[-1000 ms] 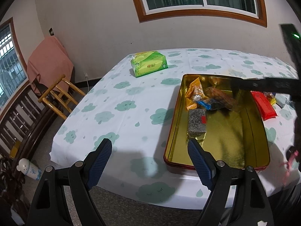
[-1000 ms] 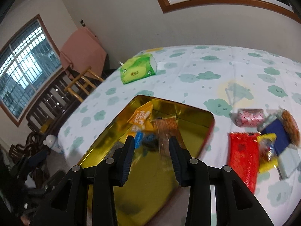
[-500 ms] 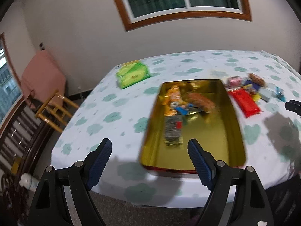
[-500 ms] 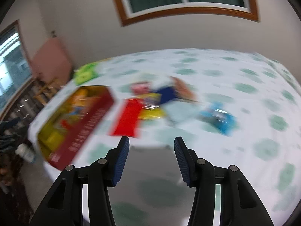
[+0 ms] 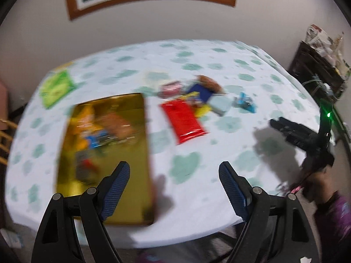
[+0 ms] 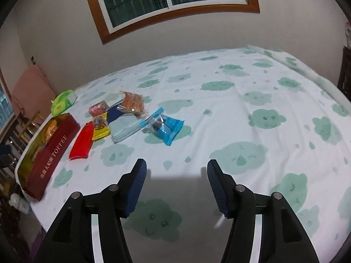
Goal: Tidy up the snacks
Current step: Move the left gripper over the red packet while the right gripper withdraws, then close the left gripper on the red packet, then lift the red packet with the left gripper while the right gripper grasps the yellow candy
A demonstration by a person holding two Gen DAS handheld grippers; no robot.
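Note:
A gold toffee tin (image 5: 131,153) with red sides (image 6: 52,153) sits at the table's left and holds several snacks. Loose snacks lie beside it: a red packet (image 5: 183,118) (image 6: 81,141), a yellow one (image 6: 100,127), a pale blue pack (image 6: 125,126), a blue wrapper (image 6: 163,126) (image 5: 245,104), an orange-brown pack (image 6: 131,104) and a pink sweet (image 6: 98,109). My left gripper (image 5: 173,186) is open and empty above the table's near edge. My right gripper (image 6: 174,186) is open and empty, low over the cloth, right of the snacks; it also shows in the left wrist view (image 5: 291,131).
A green tissue pack (image 6: 63,103) (image 5: 57,87) lies behind the tin. The table wears a white cloth with green clouds (image 6: 241,100). A wooden chair with pink cloth (image 6: 28,92) stands at far left. A dark cabinet (image 5: 316,63) stands at right.
Both grippers have swung to the right and back from the tin. The right gripper left the tin and opened wider. The left wrist view now takes in the loose snacks.

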